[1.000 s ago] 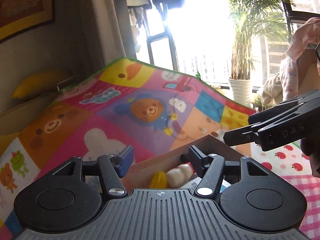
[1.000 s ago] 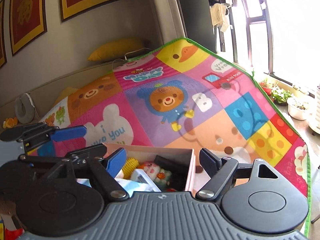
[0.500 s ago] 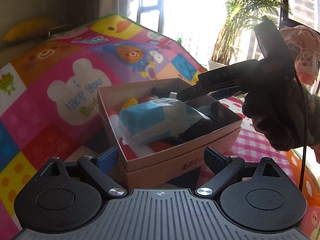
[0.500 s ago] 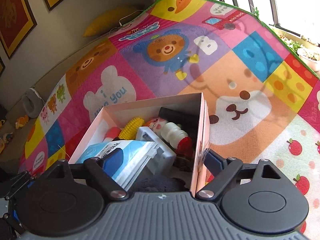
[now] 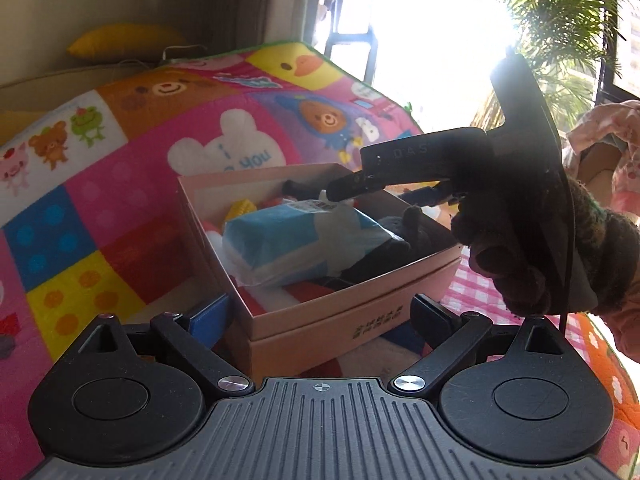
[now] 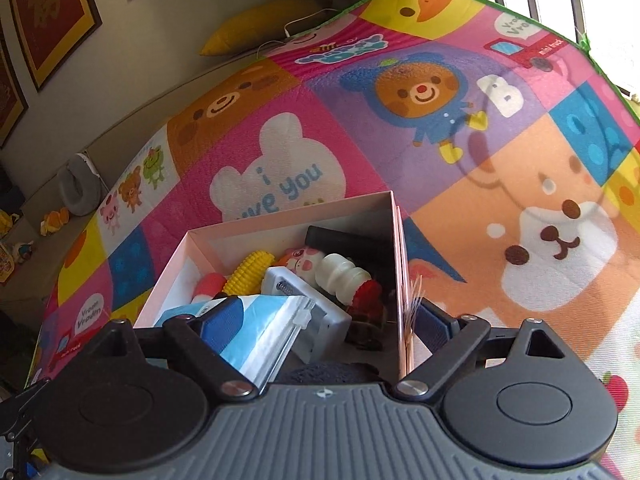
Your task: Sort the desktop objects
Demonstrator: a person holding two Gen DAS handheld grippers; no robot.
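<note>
A pink cardboard box [image 5: 340,304] stands open on a colourful play mat. Inside lie a blue and white packet [image 5: 292,240], a yellow corn toy [image 6: 250,266], a white bottle with a red cap [image 6: 344,276] and a black cylinder [image 6: 340,238]. My left gripper [image 5: 318,312] sits low in front of the box's near corner; its jaws are opening, and the corner lies between them untouched. My right gripper [image 6: 330,318] is open and straddles the box's right wall [image 6: 400,280], one finger over the packet [image 6: 264,320]. A gloved hand [image 5: 540,248] holds it.
The cartoon play mat [image 6: 400,128] spreads all around the box. A yellow cushion [image 6: 268,24] lies at its far edge under framed pictures [image 6: 48,12]. A potted palm [image 5: 560,40] stands by the bright window. A grey neck pillow [image 6: 78,190] sits far left.
Both grippers came down and closer to the box, which now fills the lower middle of each view. The left jaws spread much wider. The right gripper moved over the box.
</note>
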